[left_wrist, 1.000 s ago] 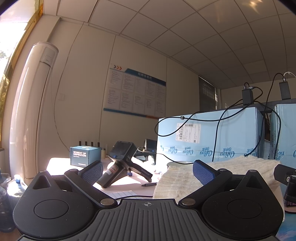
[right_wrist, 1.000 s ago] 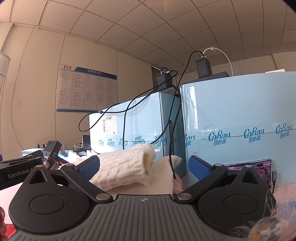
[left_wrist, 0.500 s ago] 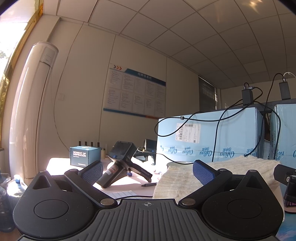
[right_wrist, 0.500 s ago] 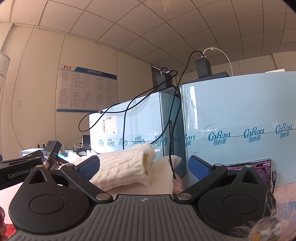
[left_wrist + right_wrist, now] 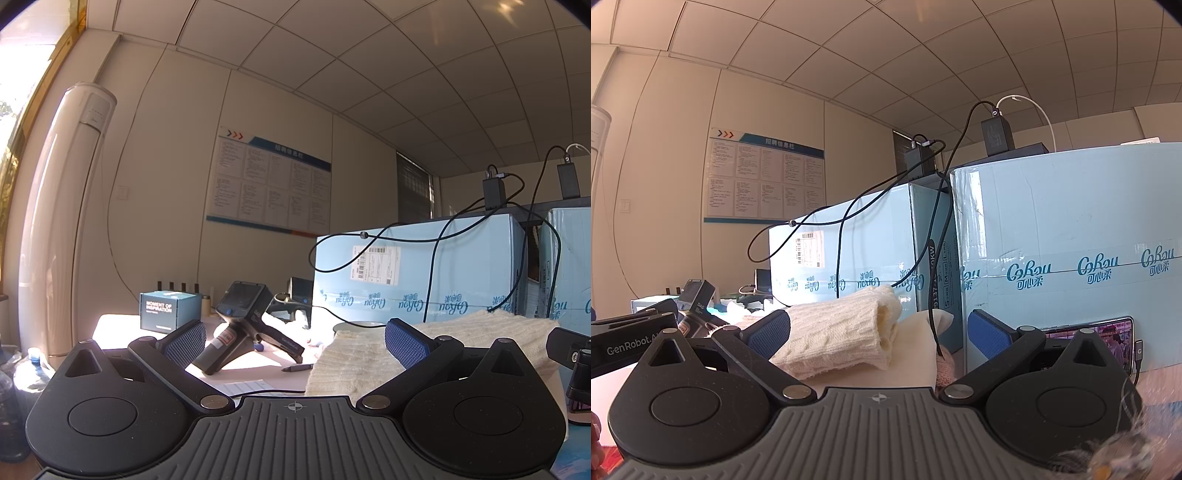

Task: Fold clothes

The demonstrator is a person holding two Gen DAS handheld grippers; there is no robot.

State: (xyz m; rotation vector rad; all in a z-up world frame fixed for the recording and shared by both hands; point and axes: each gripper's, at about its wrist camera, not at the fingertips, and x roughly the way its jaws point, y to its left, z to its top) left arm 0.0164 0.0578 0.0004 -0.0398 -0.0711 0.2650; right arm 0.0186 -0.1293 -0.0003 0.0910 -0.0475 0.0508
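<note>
A folded cream knit sweater lies on the worktop, in front of two big blue boxes. The left hand-held gripper has its blue fingers wide apart, holding nothing. The right hand-held gripper is wide apart too, empty, pointing at the sweater.

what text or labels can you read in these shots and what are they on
"MOMENT OF INSPIRATION": small teal box.
"CoRou" and "可心柔": tape band on the blue cartons.
"GenRobot": side of the left hand-held gripper.
"招聘信息栏": header of the wall notice board; its sheets are too small to read.
Shipping label: barcode only, print unreadable.
</note>
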